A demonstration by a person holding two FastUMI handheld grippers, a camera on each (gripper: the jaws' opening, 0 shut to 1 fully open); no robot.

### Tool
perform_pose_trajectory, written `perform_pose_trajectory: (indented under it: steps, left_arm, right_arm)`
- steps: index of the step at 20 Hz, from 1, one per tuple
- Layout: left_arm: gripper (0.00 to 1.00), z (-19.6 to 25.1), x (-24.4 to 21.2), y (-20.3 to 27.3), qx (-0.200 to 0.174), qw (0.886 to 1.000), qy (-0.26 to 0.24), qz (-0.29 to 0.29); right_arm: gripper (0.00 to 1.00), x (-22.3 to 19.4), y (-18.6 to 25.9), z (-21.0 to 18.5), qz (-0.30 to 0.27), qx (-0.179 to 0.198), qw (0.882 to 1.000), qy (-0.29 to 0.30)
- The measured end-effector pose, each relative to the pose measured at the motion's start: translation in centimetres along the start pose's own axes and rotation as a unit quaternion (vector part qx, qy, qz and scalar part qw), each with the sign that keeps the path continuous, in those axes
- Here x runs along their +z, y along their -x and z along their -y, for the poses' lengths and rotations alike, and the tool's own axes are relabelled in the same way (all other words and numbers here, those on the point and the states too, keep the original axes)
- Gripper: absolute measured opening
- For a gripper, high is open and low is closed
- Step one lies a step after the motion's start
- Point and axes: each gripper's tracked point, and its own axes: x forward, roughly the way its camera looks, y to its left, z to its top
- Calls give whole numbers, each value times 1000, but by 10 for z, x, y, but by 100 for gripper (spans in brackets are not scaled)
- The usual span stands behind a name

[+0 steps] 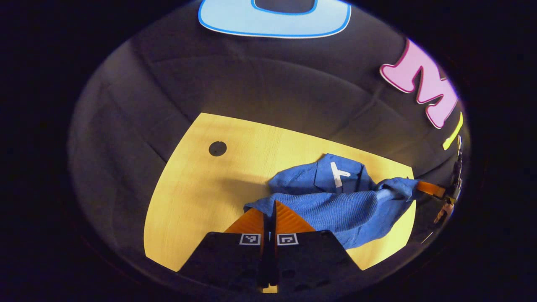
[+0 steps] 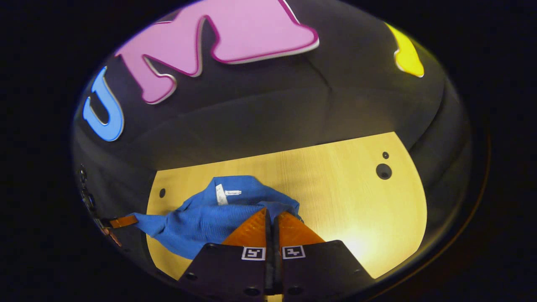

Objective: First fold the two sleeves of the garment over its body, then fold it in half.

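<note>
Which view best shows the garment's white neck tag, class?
The left gripper view: the white tag lies in plain sight inside the blue garment collar. In the right gripper view, the tag is smaller and nearer the edge.

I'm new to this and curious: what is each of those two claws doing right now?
Left gripper: closed, pinching an edge of the blue garment.
Right gripper: closed, pinching the garment's other end.

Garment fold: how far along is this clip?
Sleeves look already folded in: the blue garment is a compact bundle on the wooden table, neck label up. In hand: the half-fold, with the left gripper and right gripper each shut on a corner, stretching the near edge between them. Left: carrying that edge over and laying it flat.
</note>
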Motion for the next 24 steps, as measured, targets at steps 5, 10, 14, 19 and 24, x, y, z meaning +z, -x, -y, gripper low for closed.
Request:
perform_pose_trajectory:
  steps: [5,10,14,19,24]
  left_arm:
    - [4,22,5,-71,3,1000,23,-21]
    - [75,22,37,-84,17,998,44,33]
    - [77,34,60,-72,-35,991,88,96]
    - [79,44,57,-70,-34,990,20,139]
    - [83,66,63,-28,-45,973,-64,217]
  right_arm:
    - [1,-8,-69,17,-29,7,999,24]
    - [35,32,-102,13,7,33,999,-3]
    - [77,72,-83,27,85,29,996,2]
    - [89,85,-17,2,159,30,980,115]
    - [96,76,84,-58,243,55,954,167]
